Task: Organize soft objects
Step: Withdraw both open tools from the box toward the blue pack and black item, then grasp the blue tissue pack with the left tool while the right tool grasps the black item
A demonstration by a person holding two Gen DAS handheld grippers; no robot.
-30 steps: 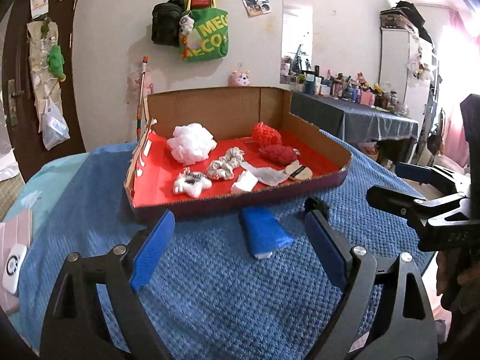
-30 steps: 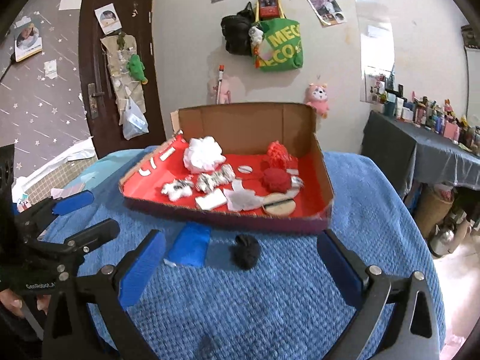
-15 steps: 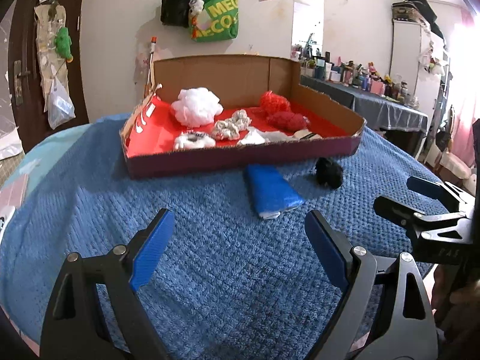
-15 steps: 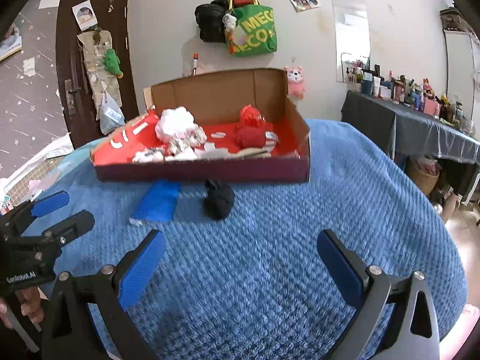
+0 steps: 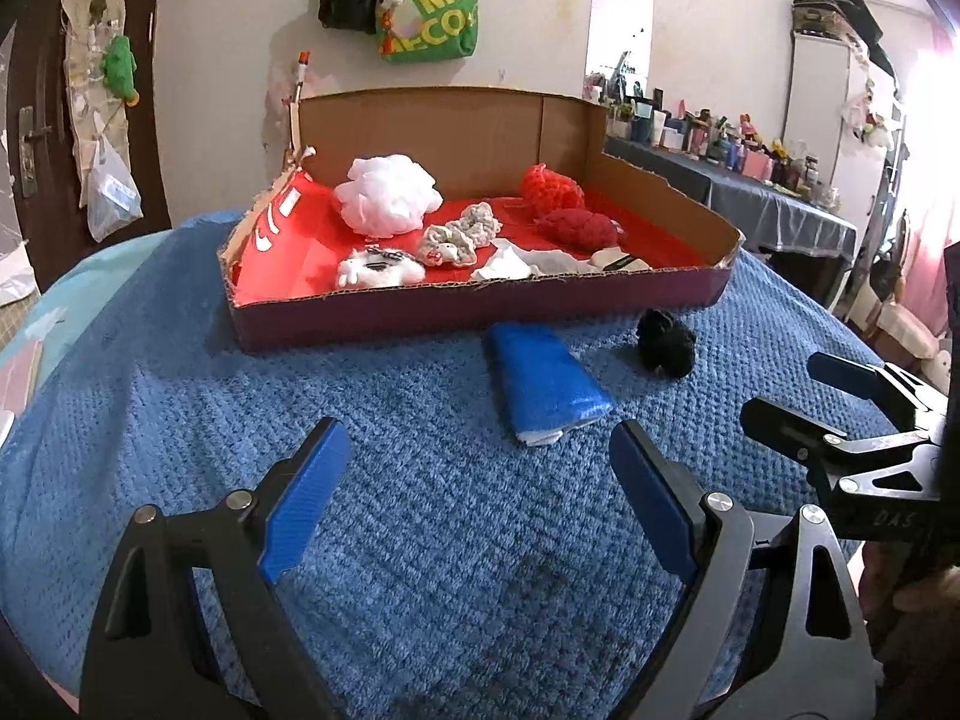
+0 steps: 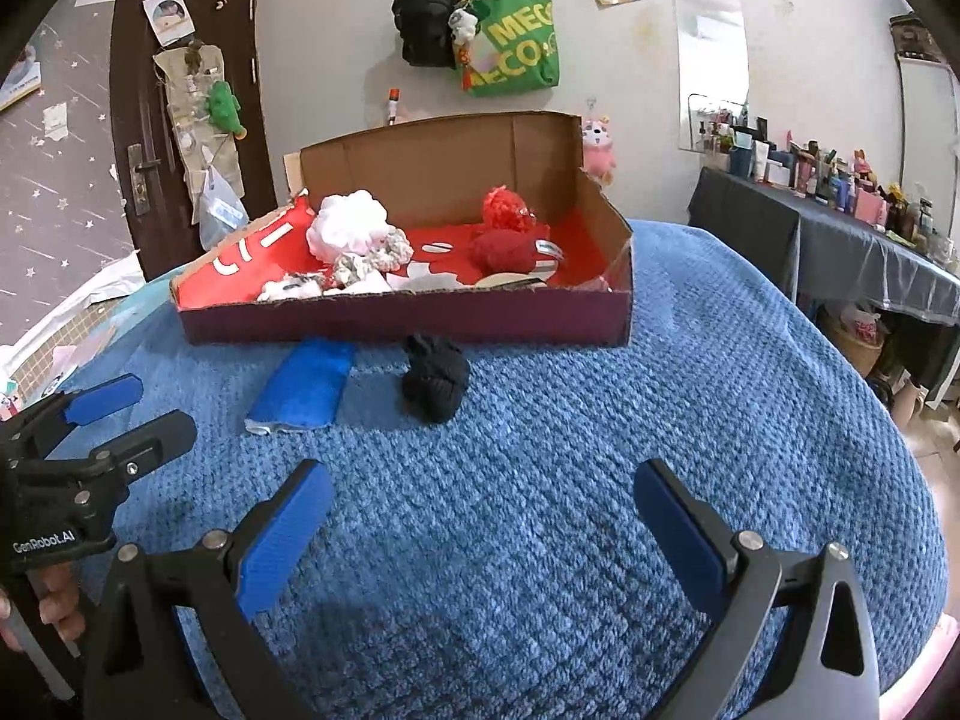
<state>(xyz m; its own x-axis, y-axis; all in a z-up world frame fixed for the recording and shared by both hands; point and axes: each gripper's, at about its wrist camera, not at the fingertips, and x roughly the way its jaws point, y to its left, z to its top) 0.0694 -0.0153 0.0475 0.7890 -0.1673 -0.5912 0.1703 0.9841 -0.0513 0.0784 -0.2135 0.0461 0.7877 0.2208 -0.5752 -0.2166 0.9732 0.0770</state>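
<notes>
A blue folded cloth (image 5: 543, 381) and a black knitted ball (image 5: 665, 341) lie on the blue blanket just in front of a cardboard box (image 5: 480, 305) with a red floor. The box holds a white puff (image 5: 389, 194), red knitted items (image 5: 561, 204), scrunchies and white pieces. My left gripper (image 5: 480, 489) is open and empty, short of the blue cloth. My right gripper (image 6: 480, 519) is open and empty, short of the black ball (image 6: 433, 378); the cloth (image 6: 306, 389) lies to its left. Each gripper shows in the other's view.
The blue blanket (image 6: 660, 420) covers a rounded table that drops off at the right. A dark door (image 6: 180, 120) and bags on the wall (image 6: 510, 42) stand behind the box. A cluttered dark table (image 6: 840, 222) is at the far right.
Both grippers have lowered and drawn back from the box, so the cloth and black ball now sit farther ahead. Both stay open. The objects have not moved.
</notes>
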